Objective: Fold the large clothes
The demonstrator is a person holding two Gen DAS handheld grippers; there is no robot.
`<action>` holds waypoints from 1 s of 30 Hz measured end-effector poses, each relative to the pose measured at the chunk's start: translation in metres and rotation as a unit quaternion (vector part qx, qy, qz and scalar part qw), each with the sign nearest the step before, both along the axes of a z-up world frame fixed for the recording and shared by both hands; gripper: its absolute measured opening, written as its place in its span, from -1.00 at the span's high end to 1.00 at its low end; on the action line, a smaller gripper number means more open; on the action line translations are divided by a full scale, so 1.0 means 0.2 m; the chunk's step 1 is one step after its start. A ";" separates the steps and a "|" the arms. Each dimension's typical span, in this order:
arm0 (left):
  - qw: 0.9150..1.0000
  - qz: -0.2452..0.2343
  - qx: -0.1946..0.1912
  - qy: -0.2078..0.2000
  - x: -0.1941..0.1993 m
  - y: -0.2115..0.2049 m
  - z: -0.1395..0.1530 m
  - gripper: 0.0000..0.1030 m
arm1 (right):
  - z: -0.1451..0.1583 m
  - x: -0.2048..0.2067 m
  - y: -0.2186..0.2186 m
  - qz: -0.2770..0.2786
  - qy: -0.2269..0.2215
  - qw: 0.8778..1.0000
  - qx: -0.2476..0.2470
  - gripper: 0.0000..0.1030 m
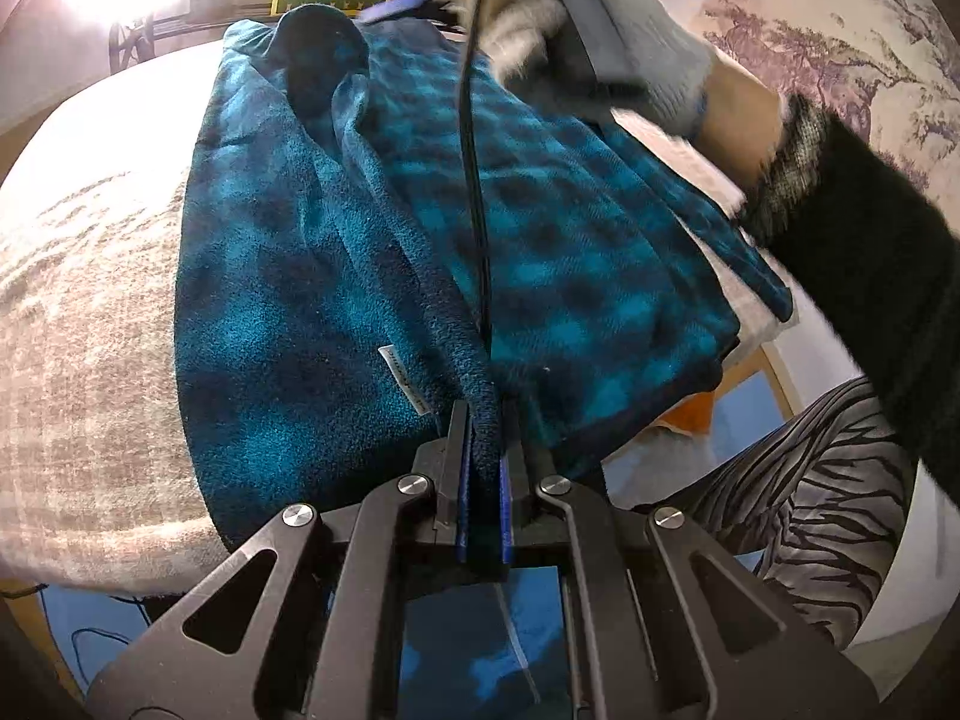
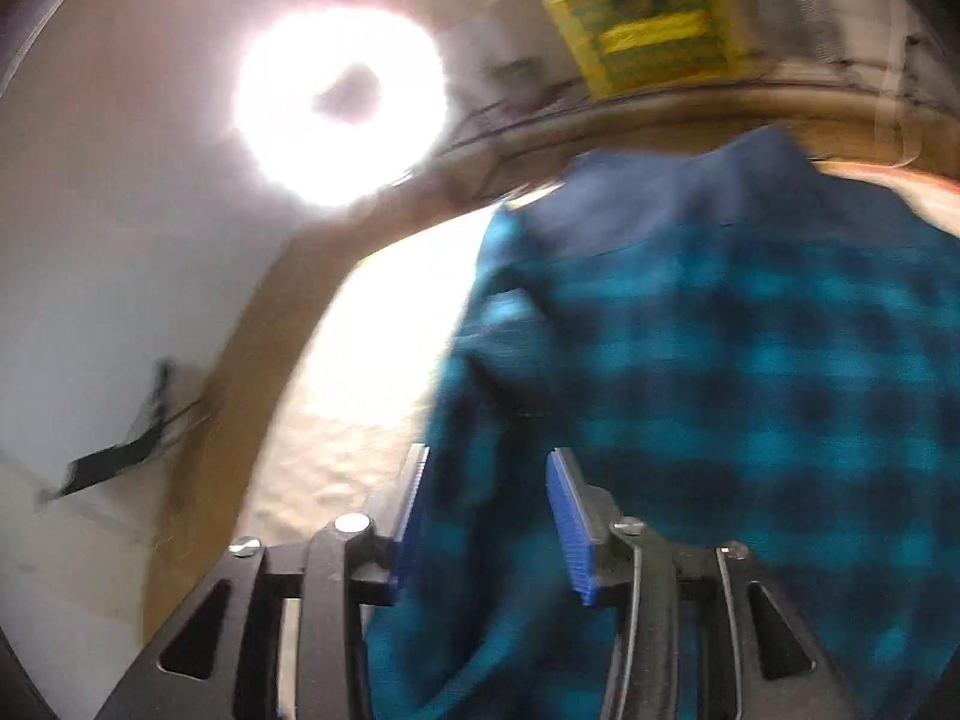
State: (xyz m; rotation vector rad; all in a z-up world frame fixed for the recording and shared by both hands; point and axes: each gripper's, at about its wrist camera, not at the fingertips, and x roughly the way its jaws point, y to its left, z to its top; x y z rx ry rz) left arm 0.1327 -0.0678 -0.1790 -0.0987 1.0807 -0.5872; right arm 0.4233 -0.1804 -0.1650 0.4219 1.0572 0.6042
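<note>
Blurred bed (image 2: 354,420) behind; left gripper (image 1: 483,468) pinches fleece (image 1: 288,300), right gripper (image 2: 489,516) gapes.

Left gripper (image 1: 483,456) clamped, right gripper (image 2: 489,504) agape

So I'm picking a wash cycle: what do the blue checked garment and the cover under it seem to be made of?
The blue checked garment looks like fleece: a matte, fuzzy nap with soft, blurred check edges and thick rounded folds. The pale cover beneath it looks like a soft woven or brushed cloth with a faint beige check; the fibre cannot be told. The left gripper pinches the fleece hem.
</note>
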 end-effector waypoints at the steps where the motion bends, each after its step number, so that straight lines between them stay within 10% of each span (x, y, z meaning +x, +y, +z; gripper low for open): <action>1: 1.000 0.000 0.001 -0.002 0.00 0.00 0.00 0.91 | -0.02 0.02 0.04 0.013 0.013 1.000 0.008 -0.13; 8: 1.000 0.001 0.003 -0.008 -0.01 0.03 0.02 0.91 | -0.17 0.29 0.34 -0.022 0.027 0.992 -0.124 -0.16; 9: 1.000 0.002 0.002 -0.006 -0.01 0.04 0.02 0.91 | -0.19 0.32 0.36 -0.030 0.030 0.991 -0.126 0.00; 10: 1.000 0.002 0.001 -0.004 -0.01 0.05 0.02 0.91 | -0.20 0.35 0.38 -0.031 0.032 0.991 -0.126 0.57; 12: 1.000 0.001 0.004 -0.005 -0.01 0.06 0.02 0.91 | -0.21 0.37 0.41 -0.018 0.042 0.992 -0.118 0.91; 18: 0.999 -0.014 0.027 -0.022 -0.04 0.02 0.04 0.91 | 0.14 0.30 0.25 0.000 -0.012 1.000 0.028 0.95; 22: 0.998 -0.027 0.048 -0.018 -0.05 -0.03 -0.01 0.91 | -0.16 0.31 -0.21 -0.116 0.071 0.978 0.158 0.95; 30: 0.998 -0.036 0.051 -0.003 -0.04 -0.11 -0.05 0.91 | -0.41 0.26 -0.30 -0.144 0.097 0.980 0.098 0.95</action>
